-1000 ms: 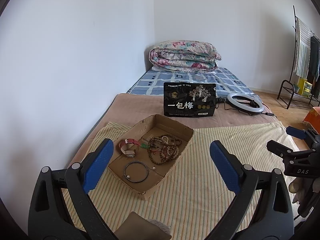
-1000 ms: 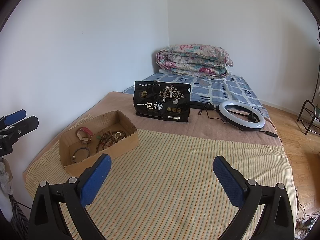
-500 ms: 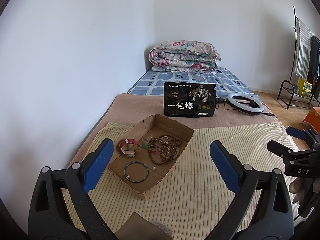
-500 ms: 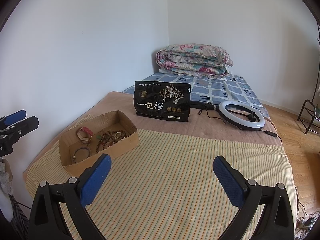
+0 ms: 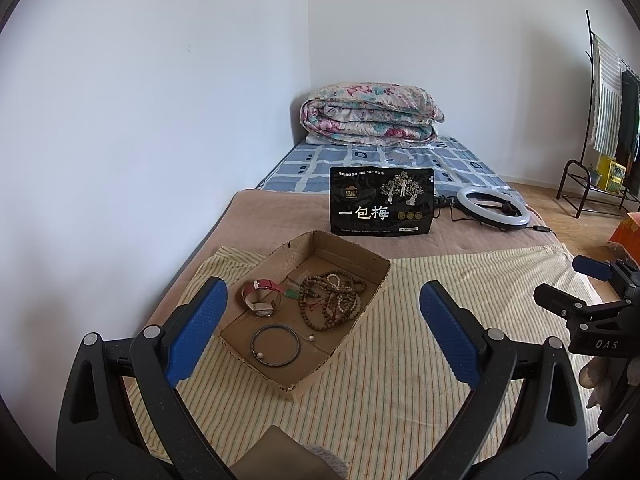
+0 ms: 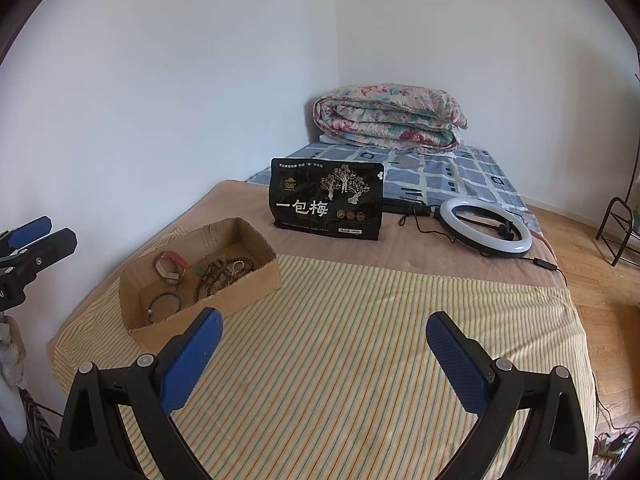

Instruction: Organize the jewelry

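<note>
My left tool (image 5: 320, 312) hangs spread wide and empty above the striped sheet (image 5: 400, 360); my right tool (image 6: 324, 338) is likewise spread, gripping nothing; just beyond the left one a cardboard box (image 5: 362, 254) holds a dark bangle (image 5: 275, 345), a red-strapped watch (image 5: 262, 298) and tangled bead strands (image 5: 334, 300); farther back a black pouch (image 5: 382, 208) stands beside a ring light (image 5: 494, 209); a folded quilt (image 5: 370, 120) lies farthest.

The near wall of the cardboard box (image 6: 208, 312) hides the near part of its floor in the right wrist view; the heaped bead strands (image 5: 334, 300) tangle too closely to count; the clothes rack (image 5: 612, 120) is cut by the right edge; a brown object (image 5: 280, 454) at the near edge is cut off, unidentifiable.
</note>
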### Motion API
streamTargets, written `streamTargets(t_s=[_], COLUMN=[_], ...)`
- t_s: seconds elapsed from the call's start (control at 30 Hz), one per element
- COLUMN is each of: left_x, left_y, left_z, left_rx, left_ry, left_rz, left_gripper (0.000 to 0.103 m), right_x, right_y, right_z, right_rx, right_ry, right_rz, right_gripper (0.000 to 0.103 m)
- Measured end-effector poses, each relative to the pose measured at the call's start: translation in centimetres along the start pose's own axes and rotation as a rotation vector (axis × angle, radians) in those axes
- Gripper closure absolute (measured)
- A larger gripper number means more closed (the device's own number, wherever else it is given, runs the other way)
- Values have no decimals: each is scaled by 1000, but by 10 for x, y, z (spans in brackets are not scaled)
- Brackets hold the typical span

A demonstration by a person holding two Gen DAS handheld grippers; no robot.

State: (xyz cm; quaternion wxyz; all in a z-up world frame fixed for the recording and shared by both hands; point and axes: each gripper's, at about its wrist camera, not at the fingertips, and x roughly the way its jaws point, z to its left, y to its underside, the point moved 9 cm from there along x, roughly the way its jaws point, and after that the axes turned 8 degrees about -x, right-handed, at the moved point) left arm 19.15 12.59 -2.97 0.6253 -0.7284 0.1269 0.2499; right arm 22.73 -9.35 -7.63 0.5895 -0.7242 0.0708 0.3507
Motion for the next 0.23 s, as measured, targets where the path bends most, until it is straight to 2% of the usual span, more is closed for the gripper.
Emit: streamTargets(t_s=[0.23], left_x=[-1], left_y=[0], left_z=[1], left_rx=[-3], left_ry=[-5], left_rz=[-4], left_gripper=[4], right_x=[1], right_y=[0], right_z=[-4], right_rx=[11], right_ry=[1], right_rz=[2], right_gripper=[0])
